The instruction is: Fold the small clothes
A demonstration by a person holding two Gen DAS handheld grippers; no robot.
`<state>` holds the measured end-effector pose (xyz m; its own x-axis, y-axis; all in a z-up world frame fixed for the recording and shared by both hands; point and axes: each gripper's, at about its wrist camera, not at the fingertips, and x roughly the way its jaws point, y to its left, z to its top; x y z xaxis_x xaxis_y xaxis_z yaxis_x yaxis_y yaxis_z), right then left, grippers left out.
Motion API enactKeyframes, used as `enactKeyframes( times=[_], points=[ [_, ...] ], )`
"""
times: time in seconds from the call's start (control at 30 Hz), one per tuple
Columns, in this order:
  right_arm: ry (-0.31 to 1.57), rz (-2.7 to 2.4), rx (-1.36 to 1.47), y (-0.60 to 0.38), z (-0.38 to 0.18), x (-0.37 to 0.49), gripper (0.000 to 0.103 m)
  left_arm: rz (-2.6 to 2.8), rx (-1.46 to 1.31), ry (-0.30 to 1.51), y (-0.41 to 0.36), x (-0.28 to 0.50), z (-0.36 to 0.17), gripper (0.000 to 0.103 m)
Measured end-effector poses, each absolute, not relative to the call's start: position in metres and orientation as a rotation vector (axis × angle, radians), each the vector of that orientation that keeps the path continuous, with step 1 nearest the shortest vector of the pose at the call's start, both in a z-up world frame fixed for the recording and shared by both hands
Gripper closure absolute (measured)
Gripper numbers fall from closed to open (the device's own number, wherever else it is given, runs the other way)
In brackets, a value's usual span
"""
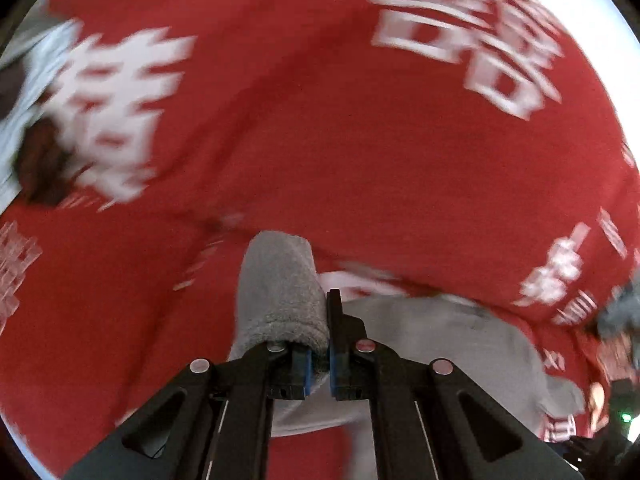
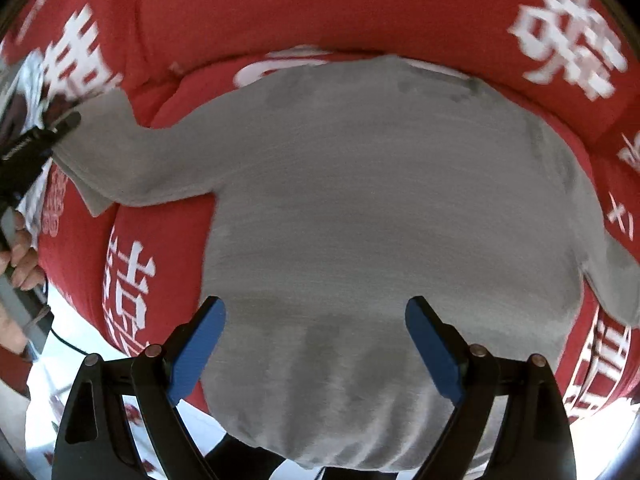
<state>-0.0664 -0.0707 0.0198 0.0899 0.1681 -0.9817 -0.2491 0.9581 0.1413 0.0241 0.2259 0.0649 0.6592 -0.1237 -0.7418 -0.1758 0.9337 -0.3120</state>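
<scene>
Left tongs (image 1: 319, 360) pinch grey garment (image 2: 360, 208) — red printed cloth (image 1: 320, 140) | room unseen

white printed characters are showing all over the red cloth (image 2: 280, 8), large and chinese-style (motion blur is smearing most strokes). none are reading cleanly in the left wrist view. in the right wrist view one block by the lower left edge (image 2: 130, 280) is looking like 结, and small marks resembling "x" are sitting at the right edge (image 2: 620, 216).
</scene>
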Motion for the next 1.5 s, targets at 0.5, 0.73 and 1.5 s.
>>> enactKeyframes(
  times=[0.5,0.73,1.5],
  points=[
    [1.478,0.054,0.105,-0.249,-0.017,-0.066,0.01,-0.181,-0.112,1.124,-0.035,0.066,-0.02,0.024],
    [1.44,0.038,0.034,-0.258,-0.015,-0.054,0.01,-0.182,-0.03,1.149,-0.006,0.029,0.002,0.016],
    [1.168,0.167,0.249,-0.201,-0.036,0.047,0.088,0.087,-0.236,1.397,0.182,0.11,-0.082,0.016]
  ],
)
